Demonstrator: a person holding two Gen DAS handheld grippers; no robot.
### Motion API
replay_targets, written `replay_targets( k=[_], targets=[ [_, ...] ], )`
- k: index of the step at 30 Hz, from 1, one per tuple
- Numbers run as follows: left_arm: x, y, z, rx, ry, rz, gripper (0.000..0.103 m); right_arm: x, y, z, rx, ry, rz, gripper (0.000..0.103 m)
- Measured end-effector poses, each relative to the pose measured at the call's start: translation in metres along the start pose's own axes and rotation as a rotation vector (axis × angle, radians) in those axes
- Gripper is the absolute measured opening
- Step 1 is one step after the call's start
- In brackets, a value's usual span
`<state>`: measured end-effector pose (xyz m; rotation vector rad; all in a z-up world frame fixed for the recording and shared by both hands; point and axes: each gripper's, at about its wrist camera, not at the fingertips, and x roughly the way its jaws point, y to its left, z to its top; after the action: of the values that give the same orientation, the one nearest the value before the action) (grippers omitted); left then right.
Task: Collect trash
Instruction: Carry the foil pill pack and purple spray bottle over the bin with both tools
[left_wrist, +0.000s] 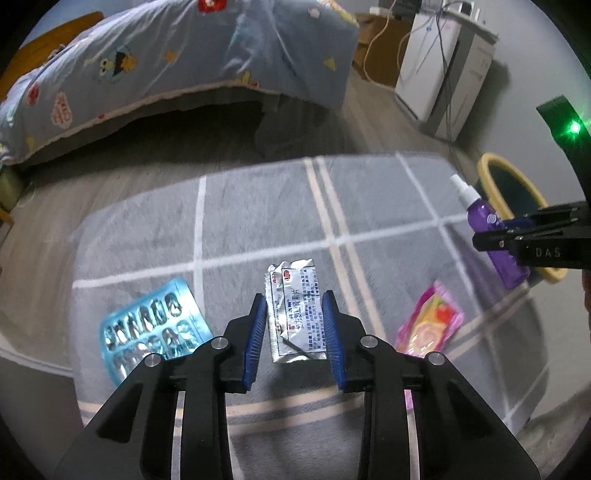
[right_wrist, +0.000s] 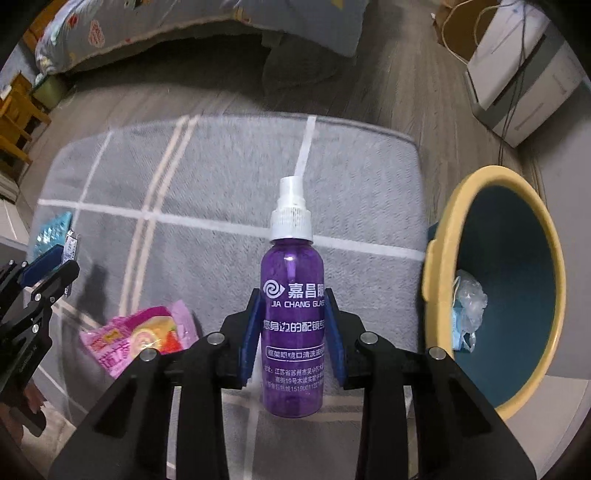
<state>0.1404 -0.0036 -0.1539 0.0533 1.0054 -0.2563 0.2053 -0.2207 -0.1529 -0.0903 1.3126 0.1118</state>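
Rug: grey cloth, short matt pile.
Sachet: crinkled silver foil, glossy.
Blister pack: blue foil, shiny pockets.
Snack wrapper: pink plastic film, glossy.
Spray bottle: translucent purple plastic, smooth; white ribbed cap.
Bin: smooth plastic, yellow rim.
Floor: wood-look, matt.

My left gripper pointed steeply down, pads pinched on something thin. My right gripper pointed lower, likewise clamped.
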Motion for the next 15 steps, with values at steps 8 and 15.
replay_targets(
  k=[8,15],
  targets=[
    [-0.018,-0.027,0.018,0.04,-0.055,-0.033,0.032,-0.044,-0.04,-0.008,0.1,-0.089,0.004,0.032],
    [-0.022,-0.065,0.025,0.084,-0.075,-0.062,0.032,-0.06,-0.09,-0.026,0.204,-0.105,-0.016,0.032]
  ],
)
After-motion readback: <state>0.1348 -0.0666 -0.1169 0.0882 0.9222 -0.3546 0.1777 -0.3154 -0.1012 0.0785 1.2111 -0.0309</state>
